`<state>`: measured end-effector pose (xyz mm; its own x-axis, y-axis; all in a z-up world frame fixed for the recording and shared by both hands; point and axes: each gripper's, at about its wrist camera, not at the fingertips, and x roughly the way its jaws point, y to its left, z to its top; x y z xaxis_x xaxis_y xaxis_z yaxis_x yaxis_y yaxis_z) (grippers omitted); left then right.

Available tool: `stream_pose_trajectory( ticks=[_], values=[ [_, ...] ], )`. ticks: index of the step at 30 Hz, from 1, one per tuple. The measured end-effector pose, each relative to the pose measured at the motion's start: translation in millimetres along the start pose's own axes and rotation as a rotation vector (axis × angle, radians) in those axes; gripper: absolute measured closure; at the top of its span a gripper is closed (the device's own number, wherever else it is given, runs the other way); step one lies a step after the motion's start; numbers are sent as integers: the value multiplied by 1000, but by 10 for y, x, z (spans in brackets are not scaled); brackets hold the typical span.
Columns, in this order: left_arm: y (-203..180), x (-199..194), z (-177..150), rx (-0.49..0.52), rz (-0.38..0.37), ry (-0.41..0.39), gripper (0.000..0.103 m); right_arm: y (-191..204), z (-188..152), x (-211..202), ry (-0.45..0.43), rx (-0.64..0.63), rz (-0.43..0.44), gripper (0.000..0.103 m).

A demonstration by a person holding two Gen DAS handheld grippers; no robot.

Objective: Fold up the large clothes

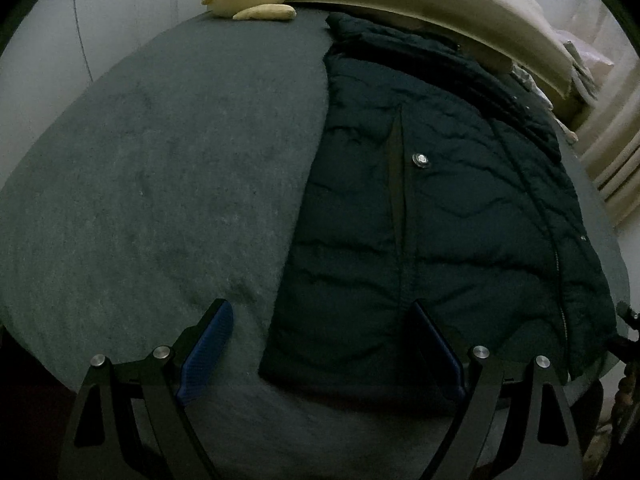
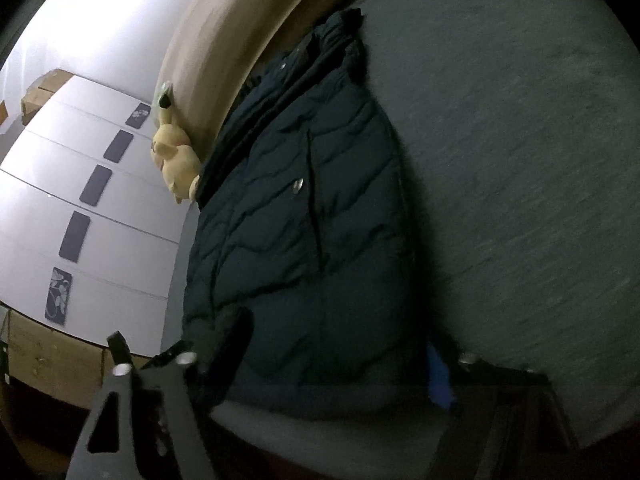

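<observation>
Left wrist view: the open left hand-held gripper is being held over the dark quilted jacket's hem corner on the grey bed, probably for folding. The right hand-held gripper is being set astride the hem; contact cannot be told.

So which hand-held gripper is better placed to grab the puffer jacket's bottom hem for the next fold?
Probably the right hand-held gripper: its fingers straddle the dark puffer jacket at the hem, though no grip is visible yet. The left hand-held gripper stands open at the jacket's near corner, half over the grey bedsheet.
</observation>
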<state>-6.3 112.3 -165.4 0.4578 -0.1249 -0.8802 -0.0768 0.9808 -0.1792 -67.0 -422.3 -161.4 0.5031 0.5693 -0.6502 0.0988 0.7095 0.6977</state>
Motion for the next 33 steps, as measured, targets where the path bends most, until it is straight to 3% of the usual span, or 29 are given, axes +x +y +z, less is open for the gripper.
stream_pose_trajectory(
  ticks=[3,18,20,21,22,25,33],
  values=[
    [-51,28,2,13,9,2,13,-6,-22,11,7,-8,-19,39],
    [-82,42,-51,17,-18,3,16,-108,-18,52,37,18,-6,39],
    [-73,41,-51,15,-76,11,41,-125,-5,50,45,26,-1,40],
    [-74,36,-49,12,-87,12,46,-129,-2,48,49,28,-15,50],
    [-77,30,-47,12,-95,13,55,-137,-5,52,58,27,-38,68],
    [-51,7,-41,11,-109,13,80,-195,-20,36,73,52,-13,81],
    [39,-212,-107,-24,-170,-22,91,26,-47,-127,64,-41,-38,90]
  ],
)
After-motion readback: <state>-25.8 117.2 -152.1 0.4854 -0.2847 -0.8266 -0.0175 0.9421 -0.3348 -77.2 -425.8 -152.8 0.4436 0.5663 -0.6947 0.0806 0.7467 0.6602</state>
